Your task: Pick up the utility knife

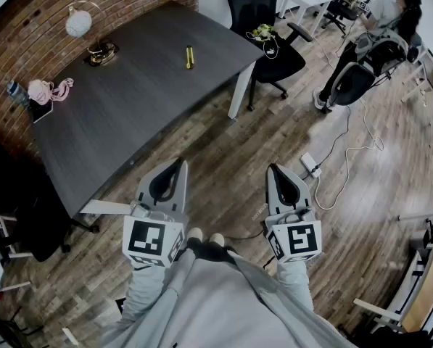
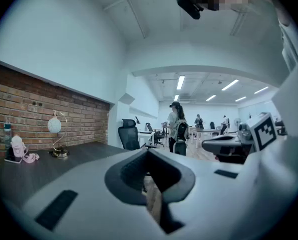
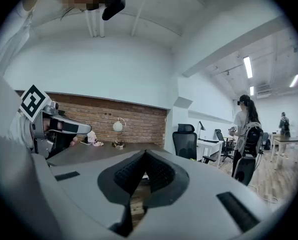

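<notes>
The utility knife (image 1: 188, 56), small and yellow, lies on the far part of the dark table (image 1: 129, 107), well ahead of both grippers. My left gripper (image 1: 178, 164) hovers over the wooden floor just off the table's near corner, its jaws closed together with nothing between them. Beside it on the right, my right gripper (image 1: 273, 167) is held level over the floor, jaws also together and empty. The left gripper view shows the closed jaws of the left gripper (image 2: 148, 152) and the table beyond, but no knife. The right gripper (image 3: 145, 153) is the same in its own view.
A globe lamp (image 1: 85, 27), a pink bundle (image 1: 48, 89) and a bottle (image 1: 16, 91) stand along the brick wall side of the table. A black office chair (image 1: 263, 20) sits at the table's far end. A power strip (image 1: 310, 165) with cables lies on the floor. A person (image 1: 383, 20) sits far right.
</notes>
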